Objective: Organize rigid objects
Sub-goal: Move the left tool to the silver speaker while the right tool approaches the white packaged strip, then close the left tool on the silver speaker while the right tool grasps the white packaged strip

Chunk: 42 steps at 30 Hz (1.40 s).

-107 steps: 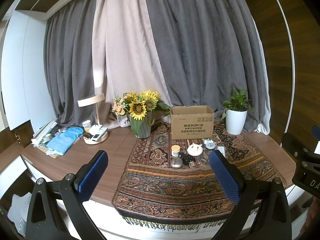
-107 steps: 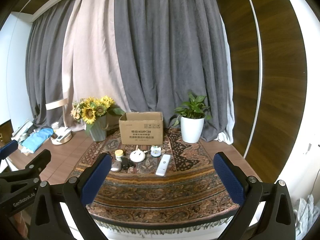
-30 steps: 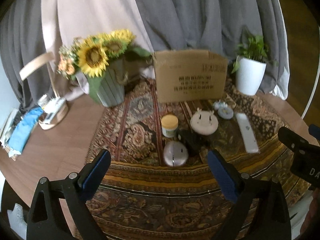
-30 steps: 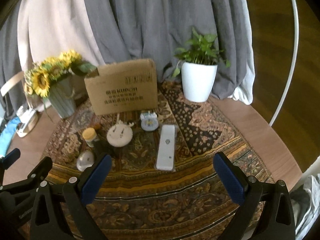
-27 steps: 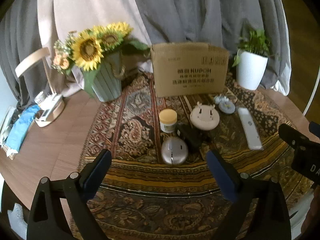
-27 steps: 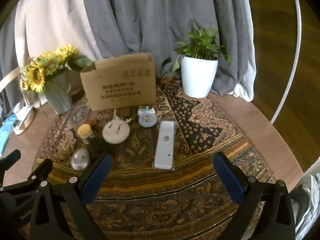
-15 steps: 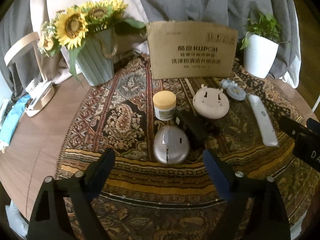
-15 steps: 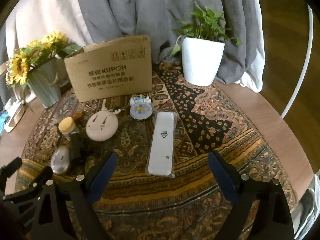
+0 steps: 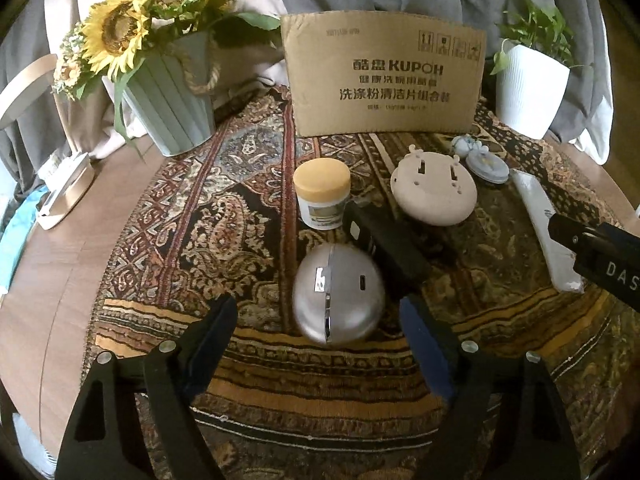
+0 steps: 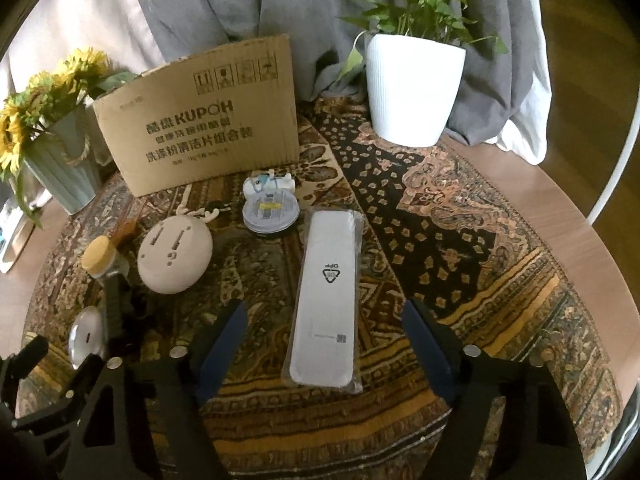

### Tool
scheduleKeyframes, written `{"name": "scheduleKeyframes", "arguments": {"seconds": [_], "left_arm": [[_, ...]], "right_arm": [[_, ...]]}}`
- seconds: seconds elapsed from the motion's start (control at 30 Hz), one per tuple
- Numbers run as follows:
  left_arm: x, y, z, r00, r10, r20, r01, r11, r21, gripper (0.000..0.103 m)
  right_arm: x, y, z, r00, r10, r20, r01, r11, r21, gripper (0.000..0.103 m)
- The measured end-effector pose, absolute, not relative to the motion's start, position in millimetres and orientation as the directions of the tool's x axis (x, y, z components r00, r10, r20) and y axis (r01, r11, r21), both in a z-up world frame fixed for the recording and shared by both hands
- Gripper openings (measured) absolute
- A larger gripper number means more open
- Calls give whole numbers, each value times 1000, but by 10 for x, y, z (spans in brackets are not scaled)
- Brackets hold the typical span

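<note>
Both grippers are at the approach stage, each lined up on one item, and nothing is gripped yet. The left gripper [image 9: 320, 332] hovers with its fingers spread wide, either side of the silver case [image 9: 338, 292], which lies on the rug [image 9: 200, 240] at the near edge of the cluster. The right gripper [image 10: 324, 344] is likewise wide open, straddling the near end of the white remote [image 10: 326, 304] in its clear wrapper.

The box [image 9: 386, 78] stands at the far side of the rug and looks like the likely destination, though the task does not say so. Next, each gripper probably needs to drop lower, close across the narrow width of its item, then lift toward the box.

The case is smooth and rounded, so it may slip from a shallow grip. A black object [image 9: 386, 244] lies touching or just beside the case's right side; what it is cannot be made out. The box's opening and contents are hidden. A jar [image 9: 322, 194], a round white device [image 9: 434, 188] and a small disc [image 10: 270, 210] wait further back.
</note>
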State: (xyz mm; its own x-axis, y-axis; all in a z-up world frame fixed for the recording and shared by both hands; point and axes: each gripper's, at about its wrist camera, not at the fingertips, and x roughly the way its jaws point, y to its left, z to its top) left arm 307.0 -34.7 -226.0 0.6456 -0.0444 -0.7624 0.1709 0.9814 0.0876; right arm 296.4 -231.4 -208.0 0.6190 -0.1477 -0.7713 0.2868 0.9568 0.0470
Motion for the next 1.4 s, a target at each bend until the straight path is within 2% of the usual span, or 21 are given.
{"name": "scheduleKeyframes", "arguments": {"seconds": [0.2,0.27,0.6,0.9,0.97,1.0,1.1,1.4], "left_arm": [[3154,-380,-2308,632,-39,-774,178,979,96,77],[3184,-396,-2324,625,-35,-780,179,979,99,73],[3317,-436,-2362,617,-23,-787,177,978,110,71],[3349,-442,-2405,611,-33,-791,174,980,93,63],[3337,-436,-2407,607,-53,-793,183,980,75,55],[3338,-433,-2406,601,-66,-796,187,981,60,53],[3333,-422,-2404,599,-77,-797,179,983,40,53],[3221,-399,-2372,579,-109,-808,183,983,-2,53]], "right_arm": [[3077,-2353,-2173,608,-154,-779,292,956,39,75],[3127,-2367,-2206,603,-156,-783,292,956,34,72],[3331,-2388,-2288,588,-161,-792,282,959,14,58],[3426,-2415,-2419,553,-153,-819,284,959,13,57],[3417,-2402,-2422,561,-151,-814,273,962,10,53],[3410,-2397,-2421,565,-142,-813,265,964,16,48],[3408,-2395,-2413,571,-112,-814,243,969,37,42],[3296,-2367,-2359,572,-40,-819,201,975,92,41]]}}
